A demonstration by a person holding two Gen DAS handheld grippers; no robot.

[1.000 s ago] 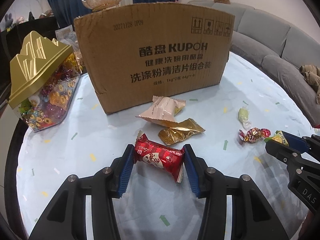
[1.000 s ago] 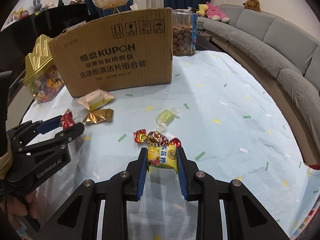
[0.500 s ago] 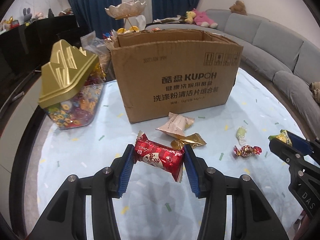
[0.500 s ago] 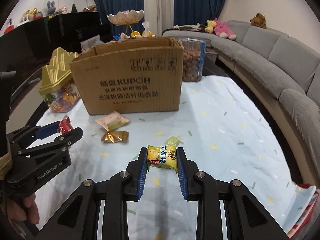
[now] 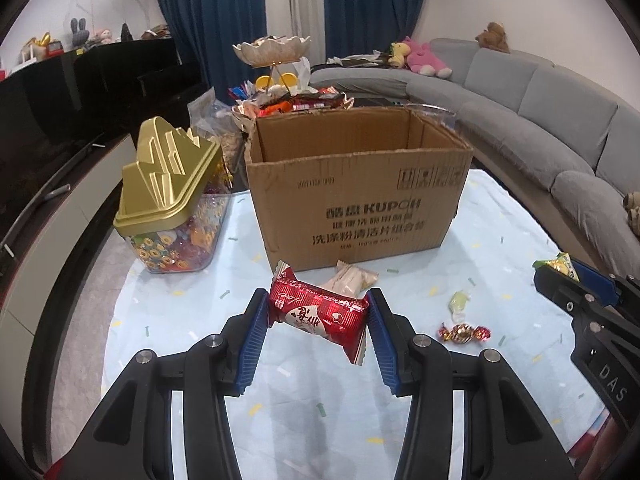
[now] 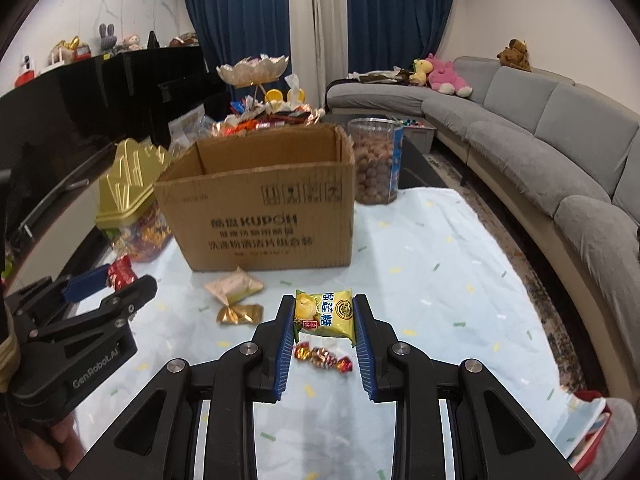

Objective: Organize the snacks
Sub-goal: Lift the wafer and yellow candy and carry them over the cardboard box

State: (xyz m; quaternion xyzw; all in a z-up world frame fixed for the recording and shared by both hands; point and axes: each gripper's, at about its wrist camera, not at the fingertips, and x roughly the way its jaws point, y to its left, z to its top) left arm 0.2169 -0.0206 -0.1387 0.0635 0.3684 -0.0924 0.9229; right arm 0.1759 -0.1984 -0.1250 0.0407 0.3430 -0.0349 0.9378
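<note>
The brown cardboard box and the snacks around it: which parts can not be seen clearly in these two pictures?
- Brown cardboard box: its floor is hidden by its own front wall, both views.
- Gold foil snack: left view, hidden behind the red snack packet.
- Small green wrapped candy: right view, behind the yellow snack packet.
- Box print: blurred, right view.
</note>
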